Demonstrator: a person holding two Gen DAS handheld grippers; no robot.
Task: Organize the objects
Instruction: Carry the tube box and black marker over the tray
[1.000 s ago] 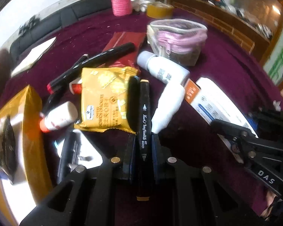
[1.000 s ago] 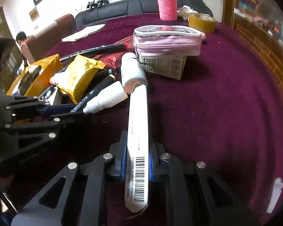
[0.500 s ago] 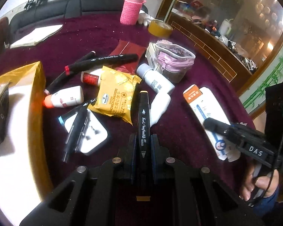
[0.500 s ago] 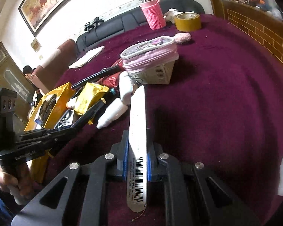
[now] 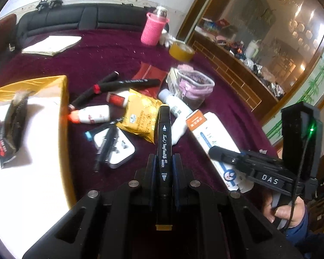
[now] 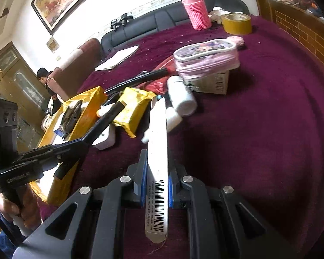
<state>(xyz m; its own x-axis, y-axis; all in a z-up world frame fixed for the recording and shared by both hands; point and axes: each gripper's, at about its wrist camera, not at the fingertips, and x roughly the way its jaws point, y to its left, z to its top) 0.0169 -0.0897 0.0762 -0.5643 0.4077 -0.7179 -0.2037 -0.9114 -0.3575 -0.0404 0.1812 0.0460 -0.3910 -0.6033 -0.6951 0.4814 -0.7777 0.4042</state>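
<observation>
Two tools appear, each clamped on one item. We see the left tool gripping a black marker, which runs forward between its fingers above the maroon surface. The right tool pinches a long white box edge-on, barcode toward the camera. Ahead of both tools lie a yellow snack packet, white bottles and a pink pouch; left of the left tool stands a gold-rimmed box.
</observation>
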